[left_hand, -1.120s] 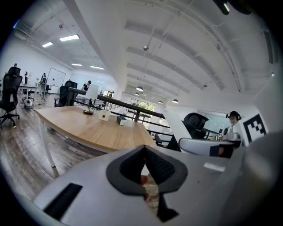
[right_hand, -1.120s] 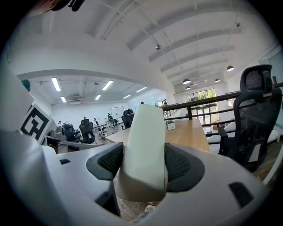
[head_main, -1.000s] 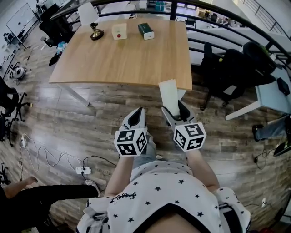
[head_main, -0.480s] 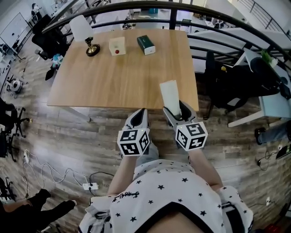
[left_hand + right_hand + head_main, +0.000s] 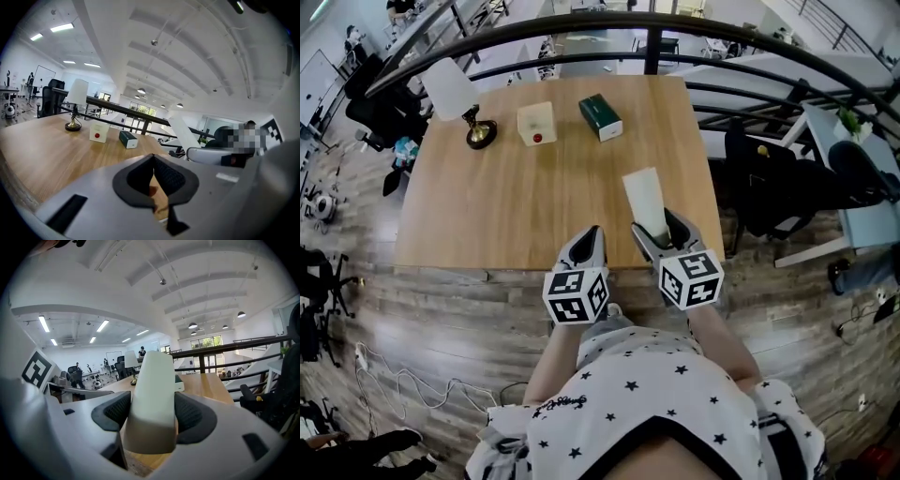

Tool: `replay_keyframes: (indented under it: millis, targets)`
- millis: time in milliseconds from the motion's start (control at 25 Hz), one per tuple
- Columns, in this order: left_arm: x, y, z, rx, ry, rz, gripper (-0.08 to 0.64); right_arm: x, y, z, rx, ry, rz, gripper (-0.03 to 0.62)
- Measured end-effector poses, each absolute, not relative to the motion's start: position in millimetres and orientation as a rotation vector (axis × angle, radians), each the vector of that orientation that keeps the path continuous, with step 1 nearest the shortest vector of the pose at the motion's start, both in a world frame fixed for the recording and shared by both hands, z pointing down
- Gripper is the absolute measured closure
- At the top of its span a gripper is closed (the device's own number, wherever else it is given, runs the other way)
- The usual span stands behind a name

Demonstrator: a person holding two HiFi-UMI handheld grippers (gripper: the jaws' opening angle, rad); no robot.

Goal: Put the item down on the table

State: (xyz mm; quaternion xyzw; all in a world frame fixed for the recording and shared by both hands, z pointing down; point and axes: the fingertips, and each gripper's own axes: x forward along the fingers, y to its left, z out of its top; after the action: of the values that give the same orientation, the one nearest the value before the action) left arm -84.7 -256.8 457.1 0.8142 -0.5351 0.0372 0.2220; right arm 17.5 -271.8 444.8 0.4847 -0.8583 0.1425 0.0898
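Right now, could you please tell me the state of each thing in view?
Right hand-held gripper: shut on pale item.
Pale item: held, not yet on table.
Left hand-held gripper: shut, empty.
Lamp: upright on table.
White box: standing on table.
Green box: lying flat.

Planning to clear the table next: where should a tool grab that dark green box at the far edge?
Probably from above, closing across its two long sides near the middle. The green box lies flat on the table, long and narrow, with clear space from the white box beside it.
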Motion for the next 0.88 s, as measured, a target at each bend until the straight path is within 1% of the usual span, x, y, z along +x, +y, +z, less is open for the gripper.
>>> replay_keyframes:
  millis: [360,880]
  targets:
    - [-103.4,-314.3,483.1,2.255,-1.380,0.160,0.548,8.5,-337.1,480.2,1.509,-2.436,0.462,0.305]
    - [-108.3,-368.5,527.4,2.176,-1.325,0.234,0.548,21.4,-409.3,577.1,1.426,-2.229,0.565,0.305]
